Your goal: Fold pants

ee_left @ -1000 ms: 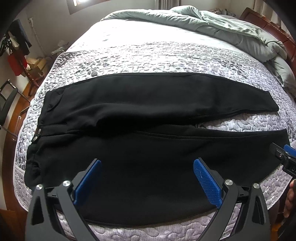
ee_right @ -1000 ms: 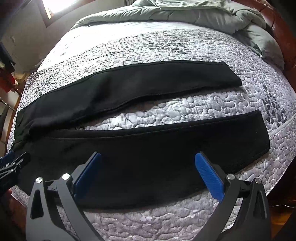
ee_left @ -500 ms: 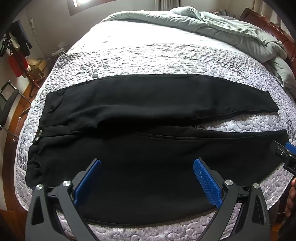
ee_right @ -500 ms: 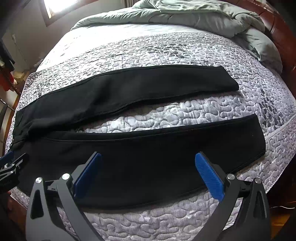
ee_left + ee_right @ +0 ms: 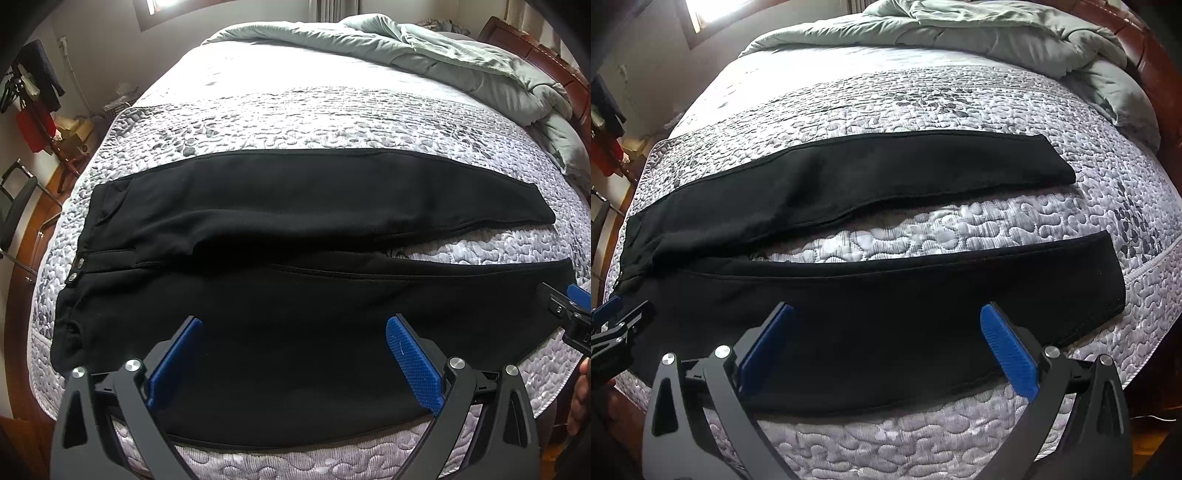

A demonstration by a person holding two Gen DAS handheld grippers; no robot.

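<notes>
Bed (image 5: 332,110), quilted cover, filling both views; grey duvet (image 5: 461,55) bunched upper right.
Black pants (image 5: 295,258) spread flat across mid-frame, waist at left, legs splayed apart toward right, bare cover between.
Left gripper (image 5: 293,363) low centre, over near leg close to waist: fingers wide apart, holding nothing.
Right gripper (image 5: 886,350) low centre, over near leg toward hem: likewise spread, empty.
Step, judged: pre-grasp, no fold made.
Next: pinch near leg's lower edge at both spots, lift, lay over far leg.

We see our left gripper (image 5: 293,354) and right gripper (image 5: 886,341) built alike: black angular frames with triangular cut-outs, round silver screw heads at the pivots, and fingers (image 5: 413,365) faced with blue pads of fine knurled or ribbed texture (image 5: 1008,350).
</notes>
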